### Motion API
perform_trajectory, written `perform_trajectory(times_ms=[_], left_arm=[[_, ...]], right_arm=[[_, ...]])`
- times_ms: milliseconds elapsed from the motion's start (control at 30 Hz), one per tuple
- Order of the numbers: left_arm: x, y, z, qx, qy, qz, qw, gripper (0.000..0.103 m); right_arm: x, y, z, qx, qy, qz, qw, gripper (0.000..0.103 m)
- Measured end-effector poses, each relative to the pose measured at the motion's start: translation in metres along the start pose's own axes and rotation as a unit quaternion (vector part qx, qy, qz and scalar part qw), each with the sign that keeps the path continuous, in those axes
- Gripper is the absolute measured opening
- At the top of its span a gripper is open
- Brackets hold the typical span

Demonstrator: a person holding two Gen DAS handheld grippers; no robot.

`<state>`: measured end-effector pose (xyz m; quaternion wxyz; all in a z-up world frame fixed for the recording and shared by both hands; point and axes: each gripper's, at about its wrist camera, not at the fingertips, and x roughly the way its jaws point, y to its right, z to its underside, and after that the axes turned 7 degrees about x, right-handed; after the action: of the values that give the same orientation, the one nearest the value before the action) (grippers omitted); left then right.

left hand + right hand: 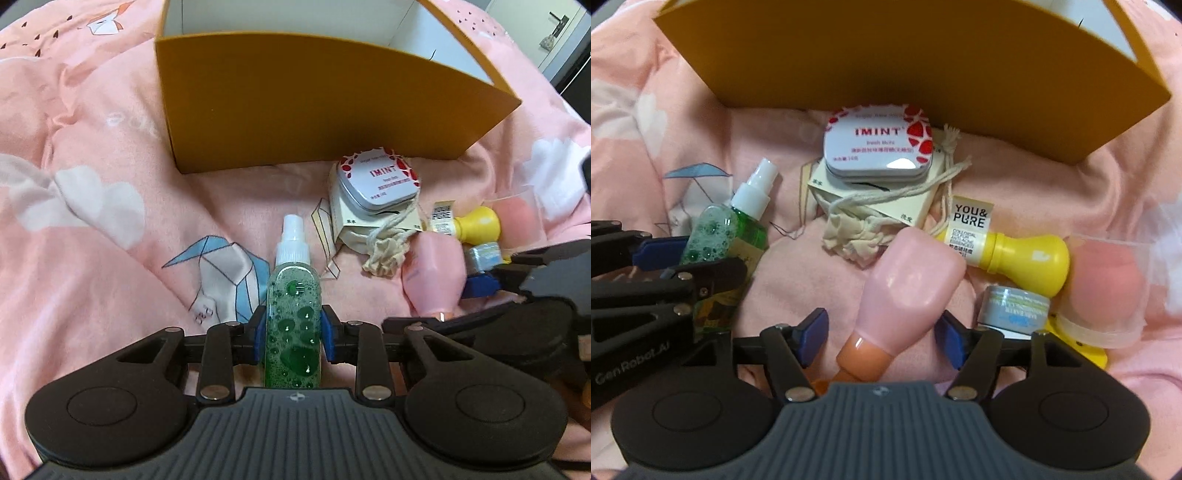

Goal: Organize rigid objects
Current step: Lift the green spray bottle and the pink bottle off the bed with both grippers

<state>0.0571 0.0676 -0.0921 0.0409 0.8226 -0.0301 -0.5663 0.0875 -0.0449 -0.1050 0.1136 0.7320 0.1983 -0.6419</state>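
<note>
My left gripper (294, 334) is clamped on the clear plastic spray bottle of green liquid (293, 314), blue pads pressed to both sides of its body, white nozzle pointing toward the upper part of the frame. In the right wrist view that same bottle (738, 236) sits at mid left, held by the left gripper's black linkage.

My right gripper (881, 332) stands open, w/ the pink plastic bottle with an orange cap (905, 295) lying btwn the 2 blue pads; neither pad touches it. Cap end points toward the camera, body slants to the upper right.

All of it lies on a pink bed quilt with origami bird prints (92, 184). Across the top of both views is the open mustard-yellow cardboard box (314, 103), white inside.

Below the box's front wall, centre of the right view: a white IMINT mint tin with red blotches (881, 147) on top of a cream drawstring pouch (864, 206). Right of the pink bottle: a yellow bulb-shaped bottle labelled YOU & PURE (1023, 254), a small grey-blue jar (1012, 306) just below it, and a clear plastic case holding a pink sponge (1108, 288) at the far right.
</note>
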Motion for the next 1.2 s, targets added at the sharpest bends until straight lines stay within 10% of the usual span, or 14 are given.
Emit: perform_trajectory(times_ms=[200,1200], left_arm=[[0.016,0.009,-0.007,0.011,-0.005,-0.015,0.9998,0.033],[-0.074,0.008,-0.001,-0.028,0.128,0.01,0.9914,0.033]], right_arm=[[-0.004,0.018,-0.002,0.036,0.008,-0.01,0.999,0.049],[-0.081,0.072,-0.007,0.071,0.119,-0.109,0.984,0.043]])
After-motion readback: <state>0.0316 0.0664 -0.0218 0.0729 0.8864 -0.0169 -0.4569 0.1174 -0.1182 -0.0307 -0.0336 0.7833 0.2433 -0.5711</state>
